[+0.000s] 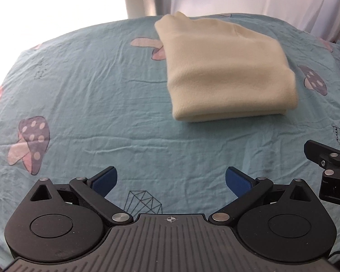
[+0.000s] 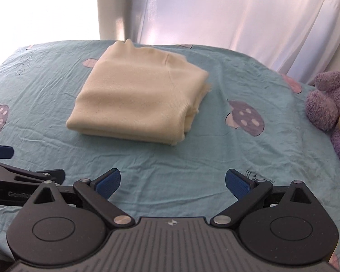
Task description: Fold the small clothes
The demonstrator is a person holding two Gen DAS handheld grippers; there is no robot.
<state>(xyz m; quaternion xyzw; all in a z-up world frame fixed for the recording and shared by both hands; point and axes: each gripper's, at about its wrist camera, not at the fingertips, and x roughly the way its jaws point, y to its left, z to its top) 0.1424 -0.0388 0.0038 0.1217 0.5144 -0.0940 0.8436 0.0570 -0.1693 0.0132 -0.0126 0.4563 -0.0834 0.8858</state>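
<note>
Cream ribbed garment (image 2: 133, 97) lies folded into a thick, neat rectangle.

the left black plastic two-finger gripper (image 1: 171, 182) has blue ribbed pads (image 1: 106, 180), silver pivot screws, round side discs and a grey ridged body with a small crosshair mark. the right black plastic two-finger gripper (image 2: 172, 182) matches it; pale "genro" lettering shows on the left one's side.

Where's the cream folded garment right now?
The cream folded garment lies on the mushroom-print sheet, ahead of both open grippers and touched by neither: centre-left in the right wrist view, with the purple plush toy at the far right.
</note>
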